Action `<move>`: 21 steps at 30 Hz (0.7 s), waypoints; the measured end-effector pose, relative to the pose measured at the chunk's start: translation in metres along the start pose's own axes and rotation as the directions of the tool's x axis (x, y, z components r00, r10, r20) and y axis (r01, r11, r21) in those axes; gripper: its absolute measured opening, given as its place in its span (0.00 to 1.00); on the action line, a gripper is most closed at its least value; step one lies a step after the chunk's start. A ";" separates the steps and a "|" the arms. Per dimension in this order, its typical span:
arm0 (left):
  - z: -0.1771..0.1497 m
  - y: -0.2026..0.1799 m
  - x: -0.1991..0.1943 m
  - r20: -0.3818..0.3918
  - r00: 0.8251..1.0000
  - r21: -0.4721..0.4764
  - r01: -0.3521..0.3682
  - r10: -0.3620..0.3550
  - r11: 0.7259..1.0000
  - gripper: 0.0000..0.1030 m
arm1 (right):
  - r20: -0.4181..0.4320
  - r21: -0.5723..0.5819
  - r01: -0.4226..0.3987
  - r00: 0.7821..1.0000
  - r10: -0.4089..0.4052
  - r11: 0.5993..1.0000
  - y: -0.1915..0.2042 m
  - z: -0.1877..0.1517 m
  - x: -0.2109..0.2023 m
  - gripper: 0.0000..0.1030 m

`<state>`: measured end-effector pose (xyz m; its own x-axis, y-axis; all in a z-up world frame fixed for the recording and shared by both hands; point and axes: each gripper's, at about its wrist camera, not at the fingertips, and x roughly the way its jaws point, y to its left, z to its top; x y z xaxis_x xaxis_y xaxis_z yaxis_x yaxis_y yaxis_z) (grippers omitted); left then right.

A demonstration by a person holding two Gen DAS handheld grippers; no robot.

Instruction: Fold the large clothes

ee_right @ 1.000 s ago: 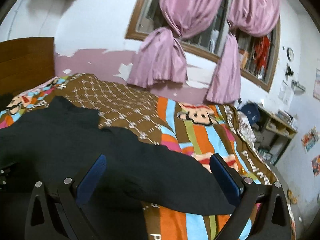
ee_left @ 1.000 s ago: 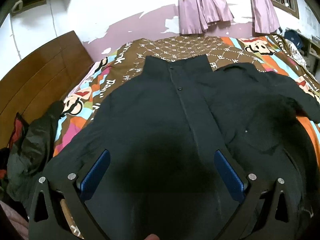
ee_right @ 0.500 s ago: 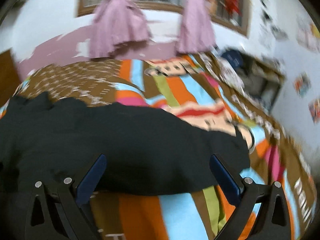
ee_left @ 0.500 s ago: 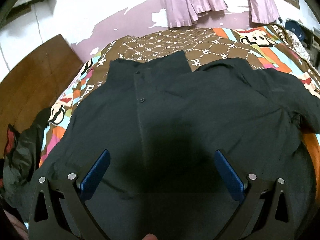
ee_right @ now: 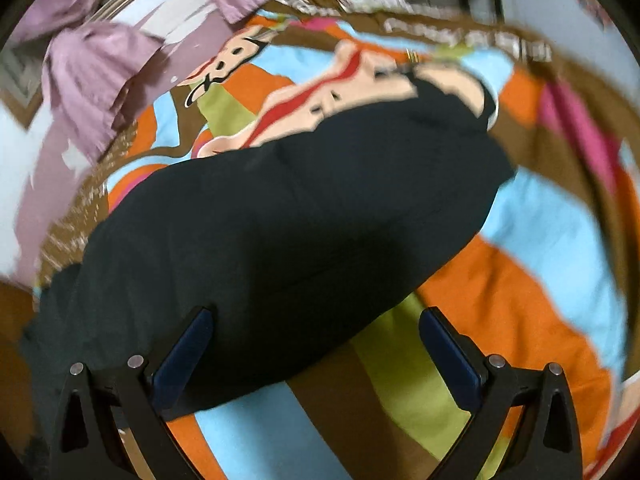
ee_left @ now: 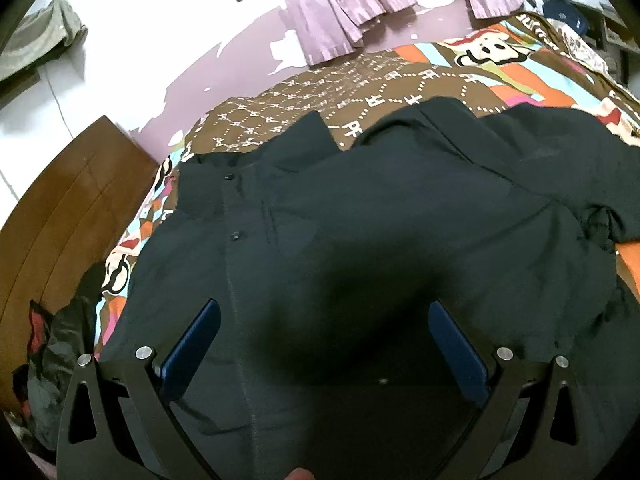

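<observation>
My right hand-held gripper (ee_right: 314, 354) has swung, jaws wide and empty, towards the jacket (ee_left: 380, 240) sleeve (ee_right: 280, 220); folding comes next.

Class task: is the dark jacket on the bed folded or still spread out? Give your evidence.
Mostly spread: the dark jacket lies flat on the bedspread, button front up, one sleeve stretched sideways.

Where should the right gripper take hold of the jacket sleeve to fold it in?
Probably at the cuff end of the sleeve, coming in from the open bedspread side. The sleeve lies flat and stretched outward, its far end free, with bare bedding around it. The right gripper is open above it.
</observation>
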<state>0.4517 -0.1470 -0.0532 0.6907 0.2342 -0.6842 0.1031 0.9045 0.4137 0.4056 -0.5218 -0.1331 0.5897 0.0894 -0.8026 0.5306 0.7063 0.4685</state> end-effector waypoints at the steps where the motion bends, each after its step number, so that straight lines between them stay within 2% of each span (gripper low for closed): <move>1: 0.000 -0.004 0.002 -0.003 1.000 0.005 0.001 -0.001 1.000 0.99 | -0.018 0.036 -0.039 0.999 0.039 0.999 -0.005 -0.001 0.005 1.00; 3: 0.000 -0.010 0.006 -0.005 1.000 0.015 0.001 -0.001 1.000 0.99 | -0.044 0.084 -0.090 0.995 0.094 0.992 -0.012 -0.006 0.010 1.00; 8: -0.003 -0.014 0.013 -0.010 1.000 0.011 0.028 -0.028 1.000 0.99 | -0.018 0.163 -0.195 0.980 0.200 0.967 -0.023 -0.007 0.009 1.00; 11: -0.003 -0.015 0.016 -0.016 0.999 0.008 0.029 -0.029 1.000 0.99 | -0.004 0.245 -0.250 0.966 0.259 0.937 -0.033 -0.004 0.009 1.00; 14: -0.004 -0.020 0.019 -0.018 0.999 0.016 0.029 -0.029 0.999 0.99 | -0.039 0.347 -0.289 0.946 0.322 0.892 -0.044 -0.012 0.020 0.99; 17: -0.010 -0.026 0.026 -0.037 0.999 0.031 0.040 -0.039 0.999 0.99 | -0.008 0.379 -0.311 0.941 0.339 0.872 -0.051 -0.019 0.020 0.78; 19: -0.016 -0.028 0.032 -0.050 0.997 0.024 0.059 -0.058 0.998 0.99 | 0.010 0.385 -0.347 0.928 0.372 0.855 -0.052 -0.017 0.019 0.52; 20: -0.016 -0.027 0.034 -0.052 0.996 0.015 0.069 -0.068 0.998 0.99 | 0.018 0.385 -0.353 0.927 0.375 0.853 -0.052 -0.015 0.017 0.48; 21: -0.017 -0.024 0.037 -0.063 0.994 -0.003 0.087 -0.087 0.996 0.99 | 0.024 0.378 -0.354 0.928 0.373 0.855 -0.050 -0.013 0.014 0.40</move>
<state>0.4623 -0.1544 -0.0985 0.6325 0.1764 -0.7542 0.1608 0.9226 0.3506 0.3792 -0.5469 -0.1723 0.7597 0.3293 -0.5608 0.4756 0.3068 0.8244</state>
